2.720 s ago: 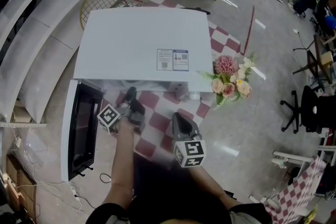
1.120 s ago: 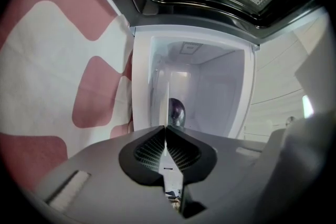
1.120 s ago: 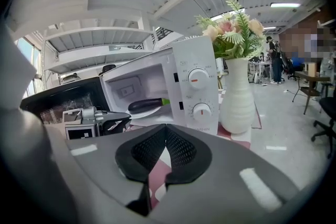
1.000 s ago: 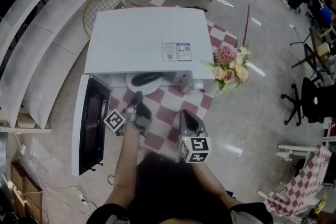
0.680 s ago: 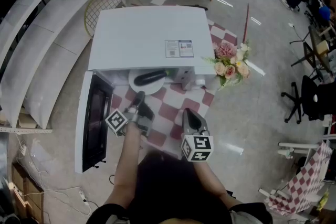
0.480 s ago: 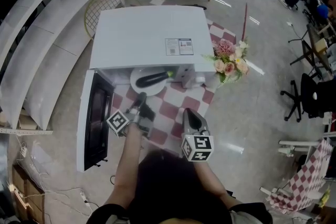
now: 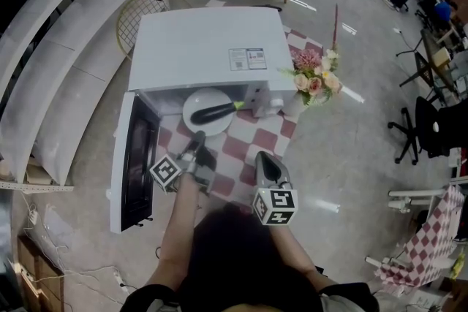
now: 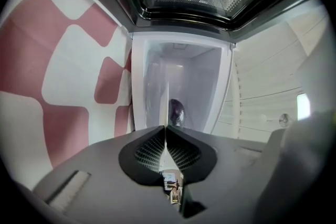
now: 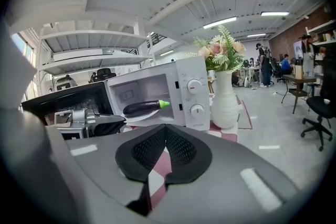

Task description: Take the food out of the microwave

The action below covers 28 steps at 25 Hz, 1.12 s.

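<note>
Nearest, the right gripper [image 7: 262,161] hangs over the checked cloth [image 7: 234,150], its jaws pressed together on nothing. Beside it, the left gripper [image 7: 197,142] is clamped on the near rim of the plate [image 7: 191,119], which sits partly out of the microwave [image 7: 208,47]. The eggplant [image 7: 214,112] lies across the plate, crosswise to the pull, green stem toward the knobs. The left gripper is the nearer one, and drawing straight back should, I judge, bring the food clear.

The white plate [image 7: 199,100] with the eggplant [image 7: 213,112], earlier hidden inside the microwave [image 7: 197,47], now shows almost whole at its open front. The left hand-held gripper [image 7: 198,138], clamped on the plate's rim, now sits further back toward the person.
</note>
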Each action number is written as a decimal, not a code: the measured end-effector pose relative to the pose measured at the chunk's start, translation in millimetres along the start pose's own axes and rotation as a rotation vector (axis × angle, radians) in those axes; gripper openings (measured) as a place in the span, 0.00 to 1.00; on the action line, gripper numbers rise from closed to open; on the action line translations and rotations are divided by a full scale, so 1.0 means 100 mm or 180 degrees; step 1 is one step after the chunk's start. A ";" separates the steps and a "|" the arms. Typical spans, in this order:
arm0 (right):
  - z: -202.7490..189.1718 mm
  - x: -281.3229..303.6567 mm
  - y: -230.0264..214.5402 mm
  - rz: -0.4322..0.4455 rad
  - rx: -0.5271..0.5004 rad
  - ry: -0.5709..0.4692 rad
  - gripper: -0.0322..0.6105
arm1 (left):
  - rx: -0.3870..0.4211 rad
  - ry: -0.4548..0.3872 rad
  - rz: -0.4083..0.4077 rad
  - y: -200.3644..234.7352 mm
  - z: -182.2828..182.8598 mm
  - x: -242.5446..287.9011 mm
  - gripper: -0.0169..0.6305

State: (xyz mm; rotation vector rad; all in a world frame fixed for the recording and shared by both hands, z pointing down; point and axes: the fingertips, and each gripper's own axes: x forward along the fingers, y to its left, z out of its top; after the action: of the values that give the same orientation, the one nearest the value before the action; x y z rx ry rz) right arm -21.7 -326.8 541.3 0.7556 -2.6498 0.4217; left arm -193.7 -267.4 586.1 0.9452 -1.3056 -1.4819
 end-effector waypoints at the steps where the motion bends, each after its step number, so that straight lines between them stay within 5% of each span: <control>1: -0.01 -0.02 0.01 -0.0008 0.0004 -0.0003 0.05 | 0.0005 0.0009 0.0002 0.00 -0.01 -0.02 0.05; 28: -0.26 -0.50 0.16 -0.0152 0.0076 -0.0018 0.05 | -0.0029 0.0076 0.0050 -0.01 -0.21 -0.53 0.06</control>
State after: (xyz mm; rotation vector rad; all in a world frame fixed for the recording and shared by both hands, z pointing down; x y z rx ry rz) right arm 15.8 -281.5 541.3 0.8270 -2.6305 0.4398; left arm -158.8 -222.8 580.9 0.9419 -1.2854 -1.4592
